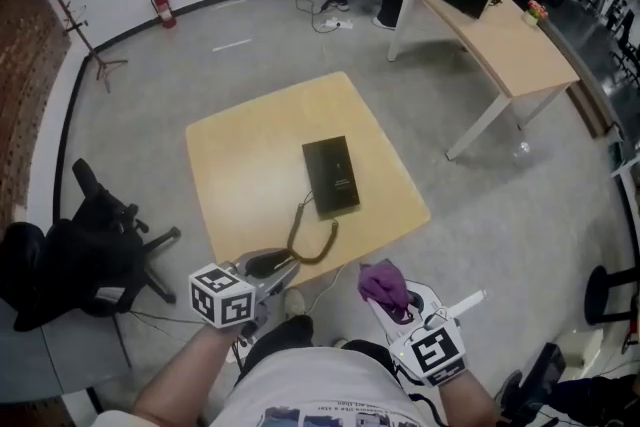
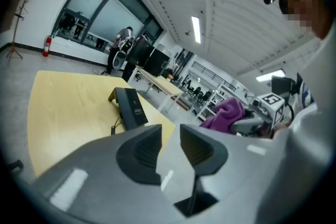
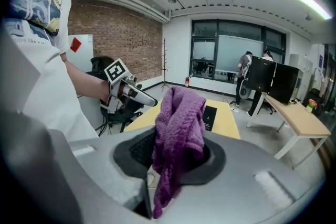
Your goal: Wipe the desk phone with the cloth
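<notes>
I have the right hand-held gripper (image 3: 177, 157) clamped on the fuzzy purple cloth (image 3: 181, 120), which bunches up above the jaws and hangs below them. The left hand-held gripper (image 2: 169, 139) has its 2 jaws a little apart with nothing between them. The flat black rectangular desk phone (image 1: 331, 176) lies near the middle of the square light-wood tabletop (image 1: 250, 165), well apart from the cloth. Its dark coiled cord (image 1: 312, 237) trails to the near edge, just beside the left hand-held gripper.
</notes>
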Motion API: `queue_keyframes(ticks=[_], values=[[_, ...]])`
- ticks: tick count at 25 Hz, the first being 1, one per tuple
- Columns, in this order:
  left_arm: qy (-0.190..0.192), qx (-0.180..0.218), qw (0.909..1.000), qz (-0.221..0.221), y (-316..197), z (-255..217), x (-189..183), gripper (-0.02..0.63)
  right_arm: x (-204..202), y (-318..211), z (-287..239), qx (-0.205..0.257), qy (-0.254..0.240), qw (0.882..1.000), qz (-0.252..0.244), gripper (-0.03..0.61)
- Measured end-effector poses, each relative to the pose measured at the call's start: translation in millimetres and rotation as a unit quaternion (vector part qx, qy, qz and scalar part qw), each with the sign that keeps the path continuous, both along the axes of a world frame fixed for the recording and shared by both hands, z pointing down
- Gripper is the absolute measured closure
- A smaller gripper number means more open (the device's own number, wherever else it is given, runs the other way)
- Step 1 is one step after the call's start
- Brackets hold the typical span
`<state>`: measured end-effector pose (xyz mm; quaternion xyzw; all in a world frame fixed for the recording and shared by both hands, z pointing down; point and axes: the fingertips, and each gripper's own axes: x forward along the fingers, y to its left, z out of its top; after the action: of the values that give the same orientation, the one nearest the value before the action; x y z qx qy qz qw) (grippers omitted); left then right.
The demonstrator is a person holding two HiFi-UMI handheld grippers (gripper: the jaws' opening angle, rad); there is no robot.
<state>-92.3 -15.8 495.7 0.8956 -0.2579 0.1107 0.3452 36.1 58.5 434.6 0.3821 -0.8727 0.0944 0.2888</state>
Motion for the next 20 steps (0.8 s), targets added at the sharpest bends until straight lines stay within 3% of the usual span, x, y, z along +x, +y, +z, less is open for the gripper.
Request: queue_keyframes(ticks=[4, 9, 16, 20], values=[[0.016, -0.038, 0.999, 0.015, -43.5, 29.0, 4.1, 0.46, -1.8, -24.9, -1.4, -0.002, 0.009, 1.0, 0.022, 0.472], [0.031, -0.088, 0.9957, 0.0, -95.5, 79.3, 13.3, 0.408, 9.4, -40.9, -1.4, -0.012, 0.031, 0.999, 0.022, 0.472], [0.092, -0.147, 0.9838, -0.046, -167.0, 121.7, 32.1, 0.344, 40.4, -61.6, 0.0, -0.029, 0.046, 0.999, 0.0, 0.472], [0.127, -0.177, 0.9747, -0.05, -189.0, 132.9, 44.1, 0.325, 61.7, -68.0, 1.0, -0.041, 0.053, 0.998, 0.002, 0.471]])
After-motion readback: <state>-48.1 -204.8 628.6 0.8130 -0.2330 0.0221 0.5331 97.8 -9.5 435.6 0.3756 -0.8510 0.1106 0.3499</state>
